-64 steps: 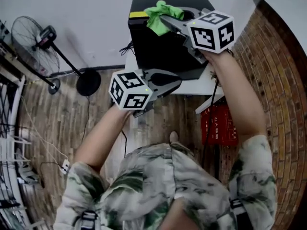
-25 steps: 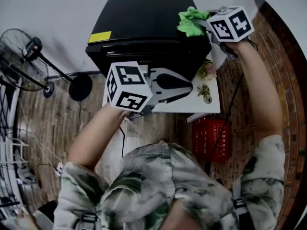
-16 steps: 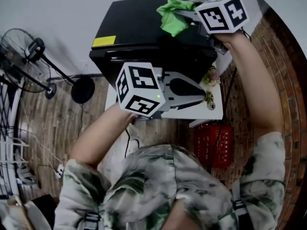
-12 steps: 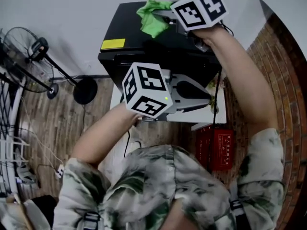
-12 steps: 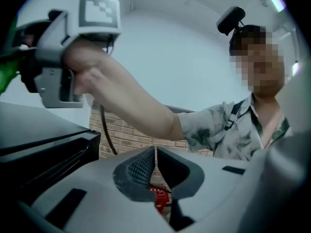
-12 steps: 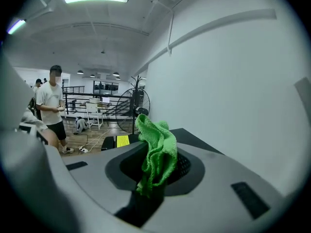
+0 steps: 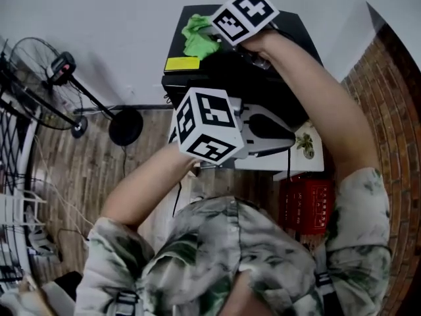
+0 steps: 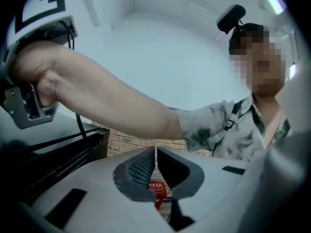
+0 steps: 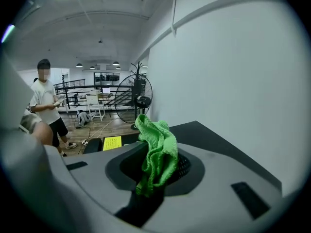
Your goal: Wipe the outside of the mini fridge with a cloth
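Note:
The black mini fridge stands on a white table against the wall. It bears a yellow sticker at its front left corner. My right gripper is shut on the green cloth and holds it on the fridge top near that corner. In the right gripper view the cloth bunches between the jaws of that gripper, above the fridge top. My left gripper hovers in front of the fridge, shut and empty. In its own view the left gripper shows its jaws pressed together.
The white table carries the fridge, with a red crate below it. A standing fan with a round base is to the left on the wood floor. A person stands far off in the room.
My right gripper has dragged the green cloth leftward across the fridge top, from its right side to the front left corner. The left gripper stayed shut in front of the fridge.

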